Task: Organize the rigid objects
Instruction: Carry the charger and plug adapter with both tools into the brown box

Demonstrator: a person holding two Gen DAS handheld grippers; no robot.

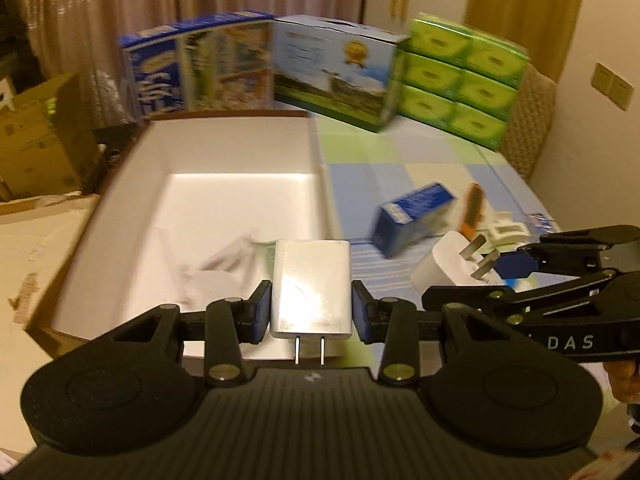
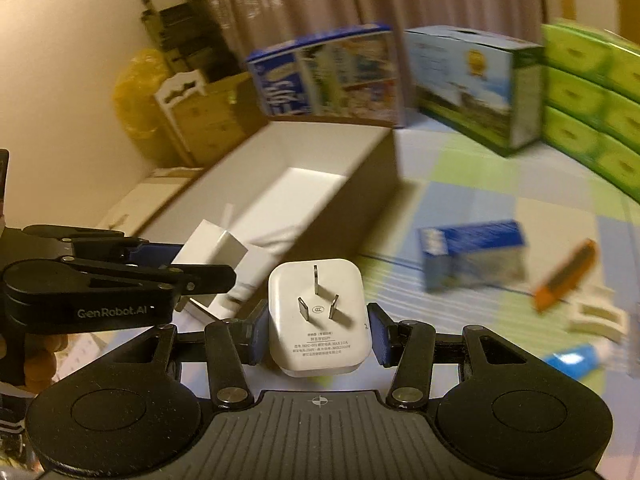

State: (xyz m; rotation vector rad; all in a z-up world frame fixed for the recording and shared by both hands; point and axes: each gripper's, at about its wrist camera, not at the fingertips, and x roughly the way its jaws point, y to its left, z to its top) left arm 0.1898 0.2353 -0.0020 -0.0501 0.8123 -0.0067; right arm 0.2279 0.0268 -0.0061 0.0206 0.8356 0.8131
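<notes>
My left gripper is shut on a white two-prong charger, prongs toward the camera, held above the near edge of the open white-lined box. My right gripper is shut on a white three-prong plug adapter, held above the checked tablecloth just right of the box. The adapter also shows in the left wrist view, and the charger in the right wrist view. The two grippers are side by side, close together.
On the cloth to the right lie a small blue carton, an orange utility knife and white plastic pieces. Large printed boxes and green tissue packs stand along the back. Cardboard boxes are left of the table.
</notes>
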